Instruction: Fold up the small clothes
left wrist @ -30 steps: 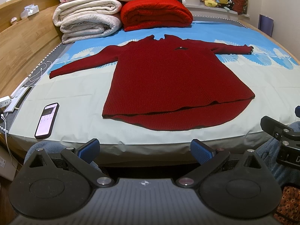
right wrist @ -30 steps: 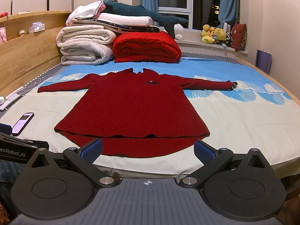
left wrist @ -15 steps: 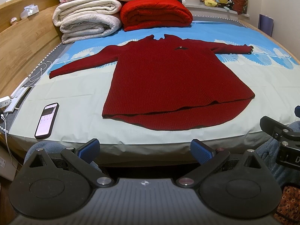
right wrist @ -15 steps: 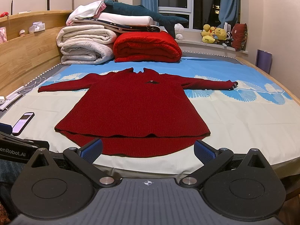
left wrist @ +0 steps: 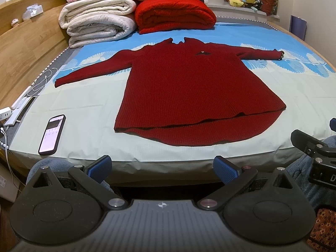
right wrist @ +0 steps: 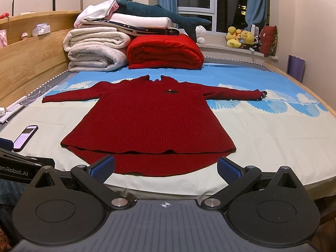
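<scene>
A dark red knitted sweater dress [left wrist: 195,96] lies flat on the bed, collar toward the far end, both sleeves spread out sideways, hem toward me. It also shows in the right wrist view [right wrist: 151,121]. My left gripper [left wrist: 162,169] is open and empty, held in front of the bed's near edge, short of the hem. My right gripper [right wrist: 166,169] is open and empty, just before the hem. Part of the right gripper shows at the right edge of the left wrist view [left wrist: 315,153].
A phone [left wrist: 52,134] lies on the sheet left of the dress. Folded white blankets [left wrist: 98,19] and a red blanket [left wrist: 174,14] are stacked at the far end. Cables and a power strip [left wrist: 19,105] lie along the wooden left side. Plush toys [right wrist: 241,37] sit on the windowsill.
</scene>
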